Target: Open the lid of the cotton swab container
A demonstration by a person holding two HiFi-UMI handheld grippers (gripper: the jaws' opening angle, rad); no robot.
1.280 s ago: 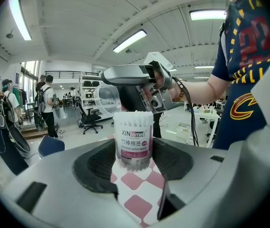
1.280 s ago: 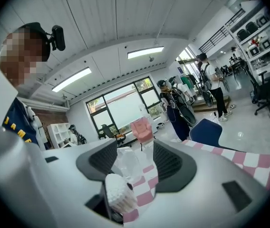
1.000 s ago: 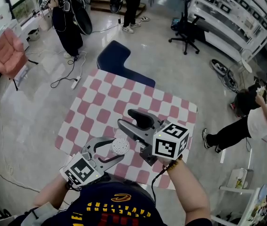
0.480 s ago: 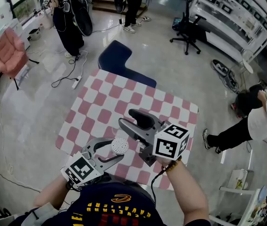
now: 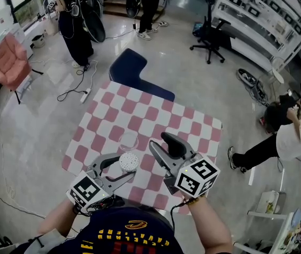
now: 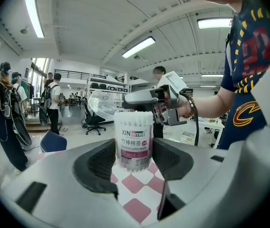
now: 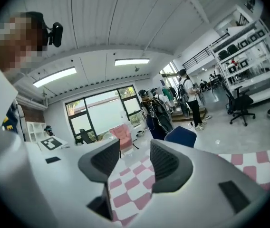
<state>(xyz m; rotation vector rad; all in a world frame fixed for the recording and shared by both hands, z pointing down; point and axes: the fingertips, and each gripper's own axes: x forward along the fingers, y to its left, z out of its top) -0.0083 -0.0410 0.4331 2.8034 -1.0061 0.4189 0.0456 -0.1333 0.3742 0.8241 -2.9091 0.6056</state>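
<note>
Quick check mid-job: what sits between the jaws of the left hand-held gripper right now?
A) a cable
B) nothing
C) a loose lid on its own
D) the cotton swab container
D: in the left gripper view the cotton swab container stands upright between the jaws of the left hand-held gripper, with both pads against its lower sides.

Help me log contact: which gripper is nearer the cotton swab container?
Left. The left gripper is shut on the cotton swab container. The right gripper stands apart beside it, jaws open, nothing between them, having just been closing.
</note>
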